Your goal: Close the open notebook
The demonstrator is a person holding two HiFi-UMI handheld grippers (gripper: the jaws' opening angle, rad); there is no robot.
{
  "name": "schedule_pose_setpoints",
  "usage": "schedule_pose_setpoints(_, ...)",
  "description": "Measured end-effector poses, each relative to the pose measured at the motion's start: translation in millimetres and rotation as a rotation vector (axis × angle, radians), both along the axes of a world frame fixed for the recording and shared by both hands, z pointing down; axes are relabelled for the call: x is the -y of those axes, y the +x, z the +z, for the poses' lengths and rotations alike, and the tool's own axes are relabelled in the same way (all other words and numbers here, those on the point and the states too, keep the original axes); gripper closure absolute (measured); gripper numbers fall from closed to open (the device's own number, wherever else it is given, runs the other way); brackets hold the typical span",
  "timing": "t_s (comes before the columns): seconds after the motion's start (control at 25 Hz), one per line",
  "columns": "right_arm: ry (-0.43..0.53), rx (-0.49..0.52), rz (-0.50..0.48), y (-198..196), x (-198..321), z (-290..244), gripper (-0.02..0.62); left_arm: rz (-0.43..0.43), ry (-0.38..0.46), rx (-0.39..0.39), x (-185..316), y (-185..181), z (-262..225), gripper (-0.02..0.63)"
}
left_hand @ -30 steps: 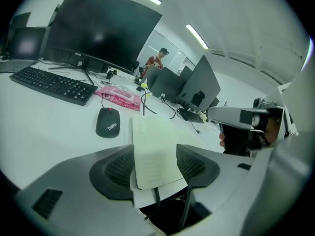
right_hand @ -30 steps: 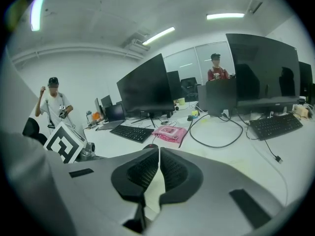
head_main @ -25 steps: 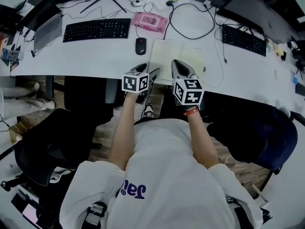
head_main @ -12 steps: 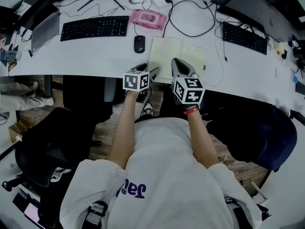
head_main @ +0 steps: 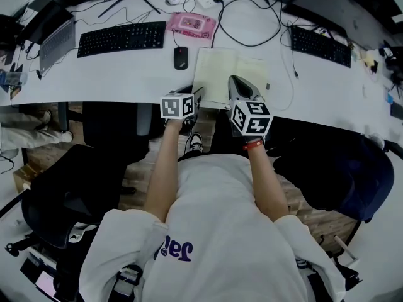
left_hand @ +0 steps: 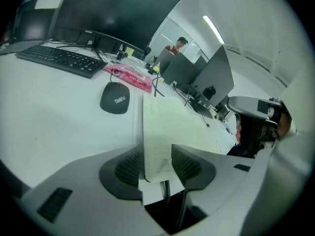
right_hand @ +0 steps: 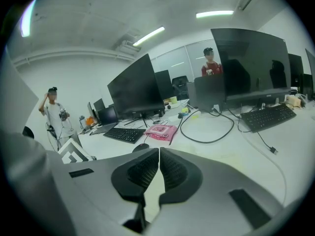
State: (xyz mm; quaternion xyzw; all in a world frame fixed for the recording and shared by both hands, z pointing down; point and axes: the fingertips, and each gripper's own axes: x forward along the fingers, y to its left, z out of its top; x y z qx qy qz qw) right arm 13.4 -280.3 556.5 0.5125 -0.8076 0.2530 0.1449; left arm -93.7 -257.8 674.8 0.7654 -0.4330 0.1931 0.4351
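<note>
I stand at a white desk (head_main: 126, 77) where an open notebook (head_main: 230, 74) with lined cream pages lies flat at the near edge, right of a black mouse (head_main: 180, 58). A black keyboard (head_main: 123, 38) and a pink pouch (head_main: 191, 25) sit further back. My left gripper (head_main: 198, 97) is at the notebook's near left corner. Its jaws have just been closing and now stand partly narrowed, with that corner between them and the left pad (left_hand: 129, 167) at the page edge, not clamped. My right gripper (head_main: 234, 82) rests over the right-hand page, its jaws closed together with nothing between them.
</note>
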Motion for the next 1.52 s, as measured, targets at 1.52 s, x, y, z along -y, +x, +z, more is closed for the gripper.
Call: schedule_pose_setpoints(1.52,0.042,0.053,0.064,0.9,-26.7,-24.4,0.578,-0.004,0.027,0.022,-15.9,-4.5,-34.7,0.523)
